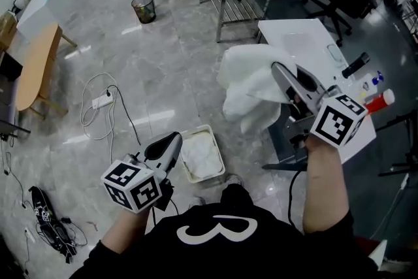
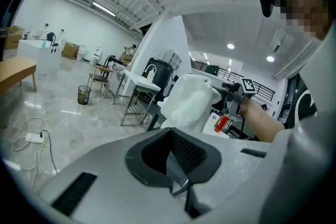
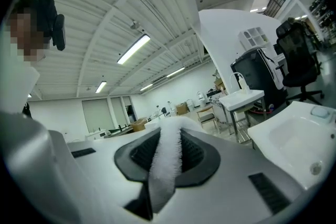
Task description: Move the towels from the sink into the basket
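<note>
Grips a white towel [image 1: 248, 85] in the right claw [image 1: 279, 72], pads clamped on a fold of the terry cloth, which the right gripper view shows as a pale strip running straight up between them. Holds that towel in the air, bunched and hanging loose, just left of the white sink [image 1: 297, 36] and outside its basin, well above the floor [image 1: 130, 62]. Carries the left claw [image 1: 171, 142] low at the left of the head view, jaws together with nothing between them in the left gripper view, tips just beside the left edge of the basket [image 1: 220, 157]. Leaves the basket standing on the grey marble floor close in front of the body, below and left of the hanging towel. Has a second towel [image 1: 199, 157] lying crumpled inside the basket. Looks down past the right arm at a red-capped bottle [image 1: 380, 101] lying on the sink's surface at the far right. Takes in, well apart across the floor, a wire waste bin [image 1: 144, 8] near the top and a power strip [image 1: 102, 100] with its looped white cable at the left.
</note>
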The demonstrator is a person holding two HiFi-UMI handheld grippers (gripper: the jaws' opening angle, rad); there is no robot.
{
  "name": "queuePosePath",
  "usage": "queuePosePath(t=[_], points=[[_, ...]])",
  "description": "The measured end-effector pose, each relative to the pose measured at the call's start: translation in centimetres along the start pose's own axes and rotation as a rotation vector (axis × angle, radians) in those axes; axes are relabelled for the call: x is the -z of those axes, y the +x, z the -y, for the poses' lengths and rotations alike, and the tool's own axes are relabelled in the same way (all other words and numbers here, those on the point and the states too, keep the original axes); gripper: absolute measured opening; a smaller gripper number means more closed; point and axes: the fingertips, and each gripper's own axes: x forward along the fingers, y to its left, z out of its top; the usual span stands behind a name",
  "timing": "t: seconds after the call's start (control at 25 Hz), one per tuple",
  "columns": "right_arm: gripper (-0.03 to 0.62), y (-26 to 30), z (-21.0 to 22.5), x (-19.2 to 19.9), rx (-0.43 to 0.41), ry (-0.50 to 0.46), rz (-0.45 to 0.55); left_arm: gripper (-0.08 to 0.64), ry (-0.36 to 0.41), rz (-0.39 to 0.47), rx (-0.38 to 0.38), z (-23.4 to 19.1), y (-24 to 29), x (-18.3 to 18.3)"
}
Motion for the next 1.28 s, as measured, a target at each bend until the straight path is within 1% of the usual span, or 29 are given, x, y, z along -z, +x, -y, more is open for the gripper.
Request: queuePosePath(t=[0.2,0.44,0.56,0.68,0.88,1.16,1.28], points=[[0.066,0.6,-3.4,5.8,-0.002,0.038,-0.047,0.006,-0.016,-0.039,-0.005,-2.3,-2.5,3.0],[0.066,1.5,-6.2,14.4,0.022,0.097,-0.125,0.006,-0.020,-0.091,0.010,-4.5,-4.5,6.6],[0.066,2.1,-6.7,19.2,0.046,0.128,-0.189,0.006,-0.027,-0.127,0.004,-5.7,-4.8,8.6],[0.066,2.6,-7.4,24.5,0.070,0.167,-0.273,0.006,-0.054,-0.152,-0.012,-6.8,-5.0,10.6],[0.066,3.7,-7.1,31.7,0.097,0.197,-0.376,0.006,-0.077,-0.182,-0.019,-8.5,-4.5,13.1],[0.066,5.7,-5.7,43.0,0.116,0.154,-0.561,0.006,-0.132,-0.224,-0.044,-11.7,-3.9,17.4],[0.067,6.6,-5.0,47.1,0.131,0.151,-0.627,0.006,-0.154,-0.245,-0.062,-12.9,-3.9,19.2]])
